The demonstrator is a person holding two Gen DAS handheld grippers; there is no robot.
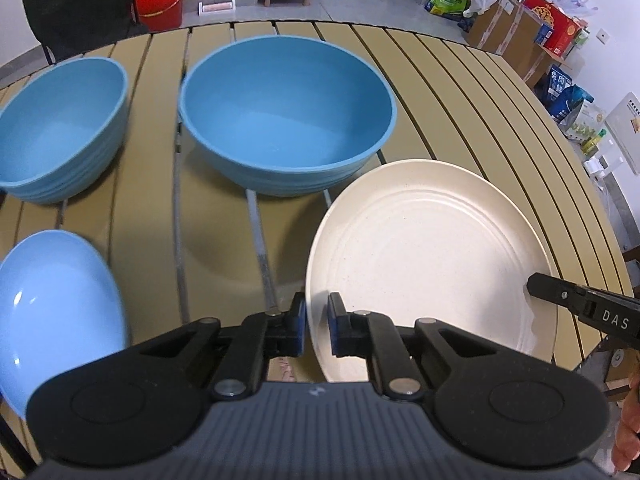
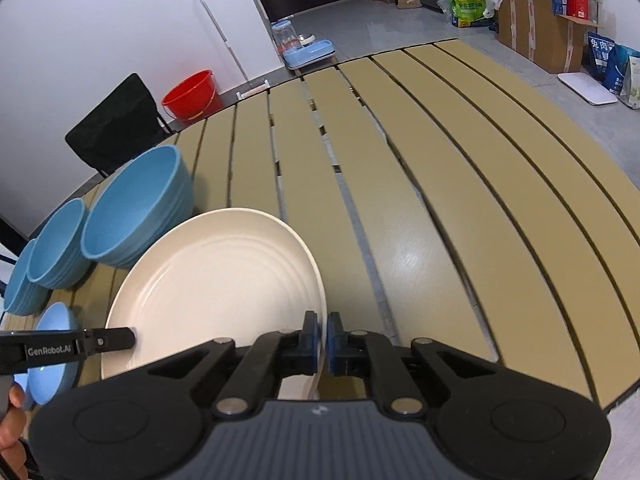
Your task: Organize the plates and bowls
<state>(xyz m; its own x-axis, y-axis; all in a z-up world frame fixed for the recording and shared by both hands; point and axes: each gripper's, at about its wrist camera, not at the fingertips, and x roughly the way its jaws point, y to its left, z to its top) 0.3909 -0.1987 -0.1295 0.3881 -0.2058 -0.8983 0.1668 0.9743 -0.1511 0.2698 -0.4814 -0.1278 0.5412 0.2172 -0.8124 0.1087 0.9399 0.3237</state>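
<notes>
A: What is the biggest thing here?

B: The slatted bench [image 2: 460,208], tan, with dark gaps between the boards. Everything sits on it toward its left side; the right stretch is bare boards.

A: And on it?

B: A cream plate [image 1: 420,248], wide and shallow, with ridged rings inside and nothing on it. Both tools hold it. The left hand-held gripper [image 1: 317,324] is clamped on the plate's near left rim, one blue pad on each side of the edge. The right hand-held gripper [image 2: 322,340] is closed on the opposite rim the same way. In the right wrist view the plate's near edge looks lifted off the boards, though I cannot tell whether the far edge touches.

A: The bowls?

B: Beyond the plate stands a large blue bowl [image 1: 288,116], upright and empty, its side close behind the plate's far rim. To its left is a second blue bowl [image 1: 60,128], about as deep and also empty. The right wrist view shows a third one [image 2: 18,280] farther left, mostly hidden behind that one.

A: Anything smaller?

B: A pale blue dish [image 1: 56,304] at the near left, glossy, empty, apart from the plate.

A: Off the bench?

B: A red bucket [image 2: 194,94] on the floor beside a black chair [image 2: 116,124]; what it holds is hidden.
</notes>
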